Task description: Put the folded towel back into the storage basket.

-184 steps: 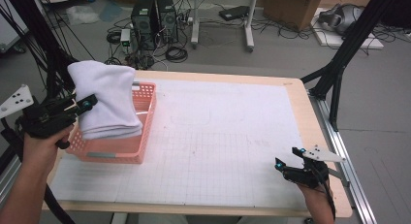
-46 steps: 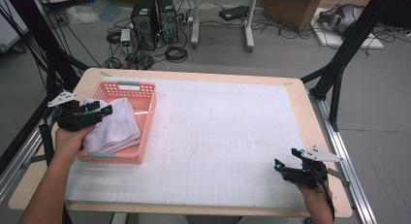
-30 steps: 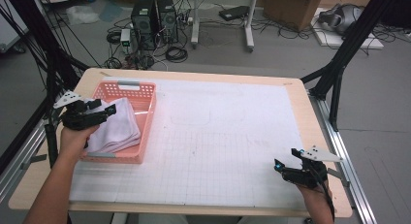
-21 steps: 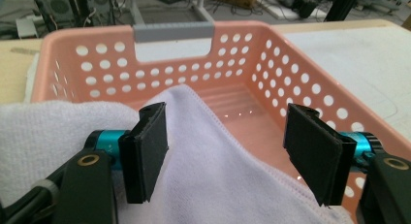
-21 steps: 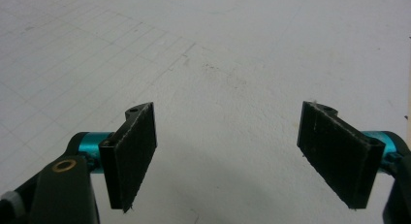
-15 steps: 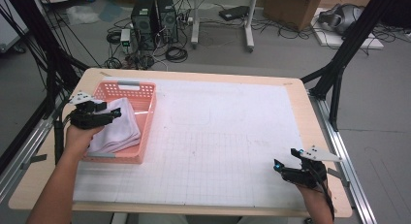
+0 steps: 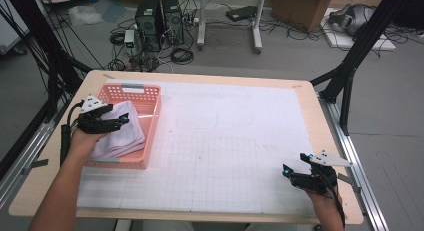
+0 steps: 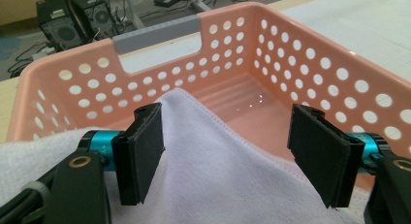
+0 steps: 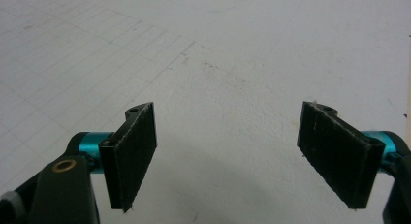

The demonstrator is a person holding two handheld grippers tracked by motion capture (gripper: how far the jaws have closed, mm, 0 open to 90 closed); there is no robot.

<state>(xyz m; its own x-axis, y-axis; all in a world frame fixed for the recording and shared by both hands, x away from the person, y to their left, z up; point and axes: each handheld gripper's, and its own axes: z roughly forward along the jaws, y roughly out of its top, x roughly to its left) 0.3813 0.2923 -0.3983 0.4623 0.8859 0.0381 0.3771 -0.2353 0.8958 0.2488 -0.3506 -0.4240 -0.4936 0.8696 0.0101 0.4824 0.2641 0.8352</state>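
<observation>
Two grippers observed | left gripper [image 8: 228, 153]: jaws spread wide, over white towel [image 8: 213, 180], nothing clamped | white towel: folded, lying inside pink perforated basket [image 8: 310, 64] at table's [image 7: 240, 116] left side | right gripper [image 9: 228, 153]: jaws apart, empty, above gridded mat [image 9: 232, 54] near table's front right corner.

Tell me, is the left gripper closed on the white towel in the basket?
No, in the left gripper view the left gripper has its jaws wide apart above the white towel, which lies in the pink basket.
</observation>
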